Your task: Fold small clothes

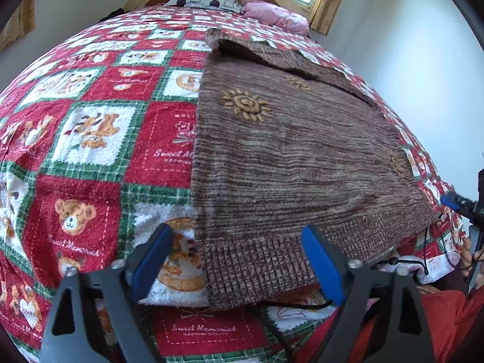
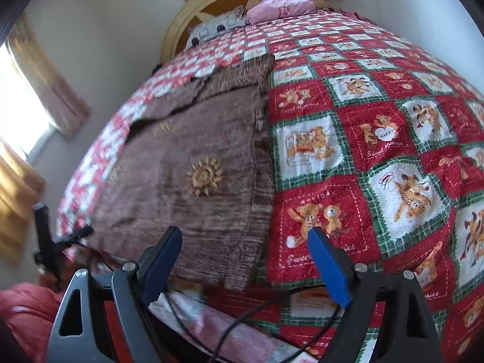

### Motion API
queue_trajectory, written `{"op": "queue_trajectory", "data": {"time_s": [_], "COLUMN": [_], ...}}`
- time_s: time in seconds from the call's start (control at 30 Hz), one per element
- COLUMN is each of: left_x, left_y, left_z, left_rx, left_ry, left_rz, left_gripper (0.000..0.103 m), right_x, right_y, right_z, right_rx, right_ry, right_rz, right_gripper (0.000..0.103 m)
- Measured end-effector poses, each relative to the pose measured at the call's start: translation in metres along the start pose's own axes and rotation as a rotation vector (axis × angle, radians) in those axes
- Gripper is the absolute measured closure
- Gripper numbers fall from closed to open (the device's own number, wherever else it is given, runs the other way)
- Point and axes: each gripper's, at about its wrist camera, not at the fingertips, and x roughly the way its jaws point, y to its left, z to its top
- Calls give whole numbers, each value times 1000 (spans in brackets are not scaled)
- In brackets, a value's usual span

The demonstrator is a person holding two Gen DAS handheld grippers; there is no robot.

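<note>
Basically both claws spread wide, holding nothing. Left gripper (image 1: 236, 260) at bottom centre of its frame, jaws straddling the ribbed hem corner of the brown sweater (image 1: 290, 151), probably lined up to pinch that edge for a fold. Right gripper (image 2: 245, 260) at bottom centre of its frame straddles the opposite hem corner. Sweater lies flat at the near bed edge, sleeves apparently tucked in already, on the teddy-bear quilt (image 1: 90, 139); pillows (image 1: 208, 1) at top of frame

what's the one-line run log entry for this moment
stage: pre-grasp | left gripper: open, over sweater hem | right gripper: open, over sweater's right edge | brown sweater: flat on bedspread
</note>
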Motion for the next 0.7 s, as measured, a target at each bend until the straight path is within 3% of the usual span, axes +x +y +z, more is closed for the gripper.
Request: {"op": "queue_trajectory", "data": {"time_s": [0.07, 0.17, 0.23, 0.33, 0.4, 0.43, 0.53, 0.57, 0.6, 0.63, 0.7], "left_x": [1, 0, 1, 1, 2, 3, 4, 3, 3, 3, 2], "left_y": [-3, -9, -9, -6, -3, -1, -1, -1, -2, -3, -6], "left_z": [0, -1, -1, 0, 2, 2, 2, 2, 1, 1, 1], "left_rx": [14, 45, 47, 24, -12, -25, -32, -32, -33, -31, -17], "left_ry": [-1, 13, 13, 16, 27, 34, 50, 59, 62, 66, 72], "left_rz": [2, -10, -12, -28, -64, -75, -83, -90, -93, -97, -97], "left_gripper": [27, 44, 48, 59, 75, 77, 88, 91, 92, 92, 93], "right_x": [6, 20, 22, 26, 28, 30, 33, 34, 35, 36, 36], "right_y": [3, 9, 19, 30, 34, 35, 41, 43, 44, 44, 37], "right_z": [-5, -11, -14, -17, -17, -17, -16, -16, -16, -15, -12], "right_rx": [-21, -31, -81, -129, -143, -146, -170, -185, -199, -192, -129], "right_ry": [28, 82, 81, 98, 100, 98, 104, 109, 118, 130, 141], "right_rz": [-23, 3, -17, -21, -25, -32, -52, -65, -81, -71, -6], "right_gripper": [18, 24, 25, 34, 36, 37, 55, 67, 86, 93, 94]}}
